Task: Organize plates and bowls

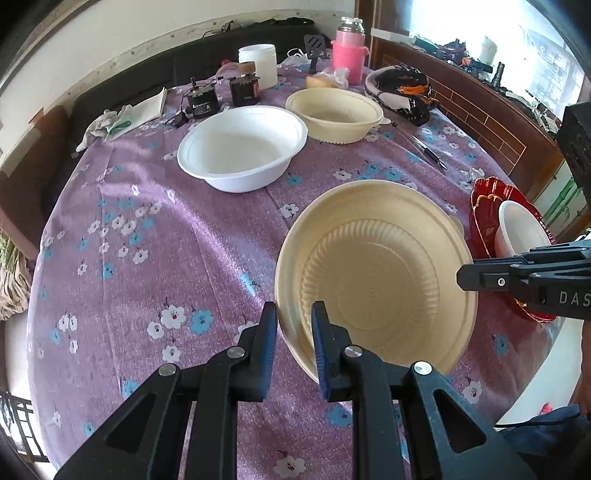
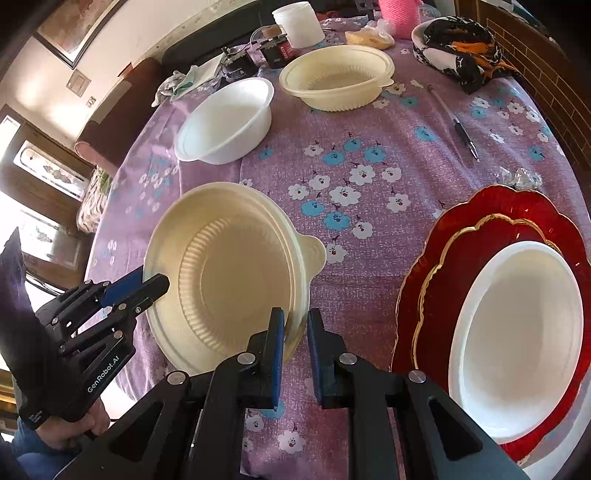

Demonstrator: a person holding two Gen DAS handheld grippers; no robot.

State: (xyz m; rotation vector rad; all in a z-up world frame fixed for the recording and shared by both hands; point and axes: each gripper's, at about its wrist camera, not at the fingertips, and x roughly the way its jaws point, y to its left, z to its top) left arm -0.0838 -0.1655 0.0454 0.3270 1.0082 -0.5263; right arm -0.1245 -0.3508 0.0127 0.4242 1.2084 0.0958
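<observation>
Purple floral tablecloth, dark sofa, pale wall, bright window.

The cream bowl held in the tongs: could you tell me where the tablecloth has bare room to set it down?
Bare cloth lies left of the held cream bowl, below the white bowl, and between the far cream bowl, the pen and the red plate. The far edge around the white jar is crowded.
</observation>
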